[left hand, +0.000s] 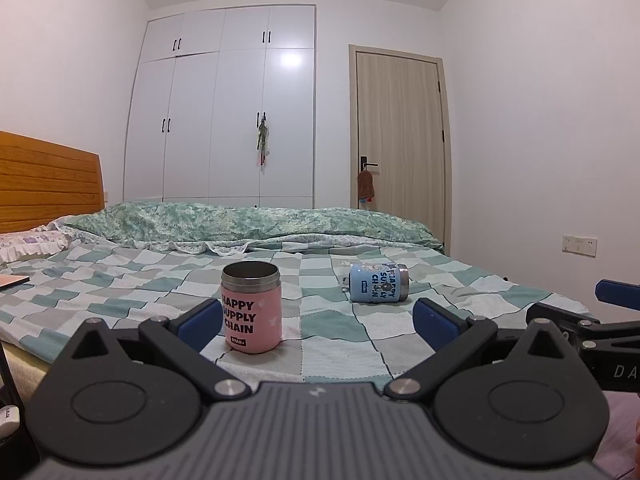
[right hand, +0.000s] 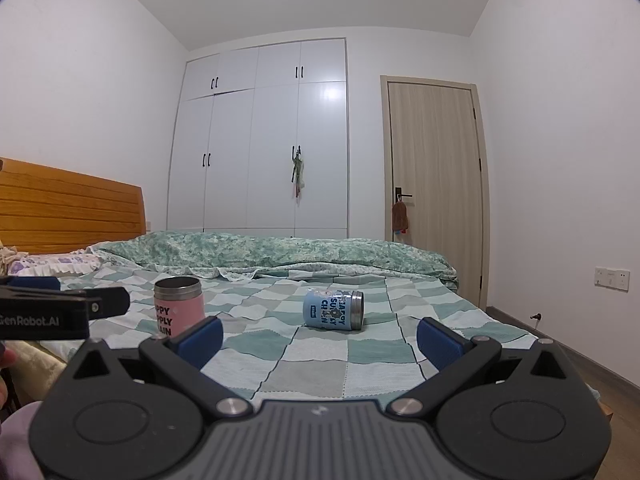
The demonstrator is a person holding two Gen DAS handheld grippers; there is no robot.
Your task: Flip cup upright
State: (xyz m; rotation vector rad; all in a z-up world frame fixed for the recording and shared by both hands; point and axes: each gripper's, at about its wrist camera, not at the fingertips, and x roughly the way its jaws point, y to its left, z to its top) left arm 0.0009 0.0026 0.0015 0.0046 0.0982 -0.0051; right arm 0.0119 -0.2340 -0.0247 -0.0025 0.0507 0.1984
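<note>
While the pink cup [left hand: 251, 307] already stands upright on the near left of the bed [left hand: 340, 344], the blue cup [right hand: 334, 309] lies on its side farther right on the checked cover, its steel mouth facing right and its base to the left, well apart from both tools. Neither tool holds anything: the left gripper [left hand: 316, 320] has its jaws spread wide, with the pink cup just ahead of its left pad, and the right gripper [right hand: 318, 334] is likewise spread wide, lined up roughly toward the blue cup. That cup looks like a small steel tumbler with a printed sleeve, so it is probably light, rigid and fairly slick, and likely to roll on the soft bedding if nudged. A grip across the sleeved body near its middle seems safest, avoiding the bare metal rim
</note>
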